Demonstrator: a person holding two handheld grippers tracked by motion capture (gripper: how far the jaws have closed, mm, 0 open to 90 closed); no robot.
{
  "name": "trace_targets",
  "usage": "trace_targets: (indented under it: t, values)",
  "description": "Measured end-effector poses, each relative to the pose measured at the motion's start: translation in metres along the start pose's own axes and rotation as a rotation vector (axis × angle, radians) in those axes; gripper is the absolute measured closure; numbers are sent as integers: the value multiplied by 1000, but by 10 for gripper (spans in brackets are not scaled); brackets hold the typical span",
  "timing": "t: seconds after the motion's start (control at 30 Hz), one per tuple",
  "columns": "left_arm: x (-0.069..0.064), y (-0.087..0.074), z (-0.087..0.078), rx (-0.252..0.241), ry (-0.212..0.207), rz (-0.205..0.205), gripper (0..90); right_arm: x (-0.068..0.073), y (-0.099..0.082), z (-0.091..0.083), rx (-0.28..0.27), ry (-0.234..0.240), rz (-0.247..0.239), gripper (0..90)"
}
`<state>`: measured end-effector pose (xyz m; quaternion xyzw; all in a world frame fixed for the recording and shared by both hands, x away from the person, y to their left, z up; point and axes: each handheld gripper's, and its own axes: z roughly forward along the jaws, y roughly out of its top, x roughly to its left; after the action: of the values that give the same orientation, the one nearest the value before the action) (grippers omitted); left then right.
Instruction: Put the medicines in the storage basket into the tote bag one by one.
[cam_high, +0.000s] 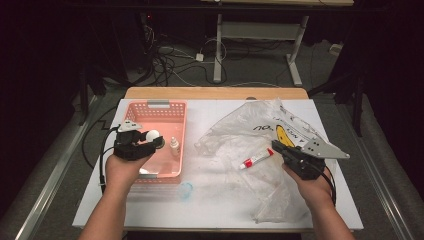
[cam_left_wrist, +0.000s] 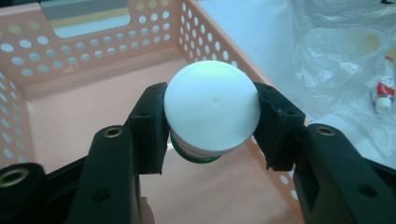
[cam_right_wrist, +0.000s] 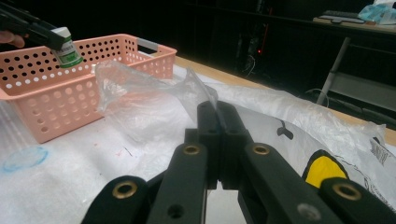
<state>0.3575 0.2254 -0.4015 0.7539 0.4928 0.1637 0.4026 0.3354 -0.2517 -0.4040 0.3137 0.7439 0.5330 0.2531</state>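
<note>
While the right gripper (cam_right_wrist: 219, 135) sits clenched on the plastic bag (cam_high: 260, 130) at 3 o'clock, the left gripper (cam_left_wrist: 210, 126) clamps a white-capped jar (cam_left_wrist: 211, 109) by its sides, over the pink basket (cam_left_wrist: 93, 70) at 9 o'clock. Jar looks light, rigid, smooth-capped, prob. slippery; best held below the cap.

I've got the pink perforated plastic basket (cam_high: 150, 107) on the left side of the white table (cam_high: 215, 210), w/ a small white dropper bottle (cam_high: 174, 146) standing inside near its right wall. My left gripper (cam_high: 150, 138) sits over the basket, clamped on a round white-capped jar (cam_left_wrist: 212, 109). Right of the basket lies the crumpled clear plastic bag (cam_high: 260, 130); a white-and-red tube (cam_high: 256, 160) lies on it. My right gripper (cam_high: 278, 146) is at the bag's right, jaws pinching its film. A small clear round lid (cam_high: 186, 189) lies just near of the basket's near-right corner.
</note>
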Motion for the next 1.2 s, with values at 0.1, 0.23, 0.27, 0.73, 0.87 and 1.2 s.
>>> trace_targets:
  t: [0.1, 0.23, 0.27, 0.73, 0.87, 1.2]
  values:
    - [-5, -4, -6, -33, -1, 18, 485, 0, 0, -1, -5, -5, -2, 900]
    - [-11, -11, -10, -52, 2, 28, 486, 0, 0, -2, -7, -7, -7, 900]
    - [-12, -14, -11, -59, -1, 26, 486, 0, 0, -2, -8, -6, -8, 900]
    - [-15, -33, -11, -95, -34, 7, 486, 1, 0, -3, -4, 7, -16, 900]
    - [-18, -33, -13, -116, -42, 8, 486, 1, -1, -4, -7, 6, -15, 900]
    - [-35, -25, -18, -157, -122, 15, 486, 1, -1, -3, -9, 18, -7, 900]
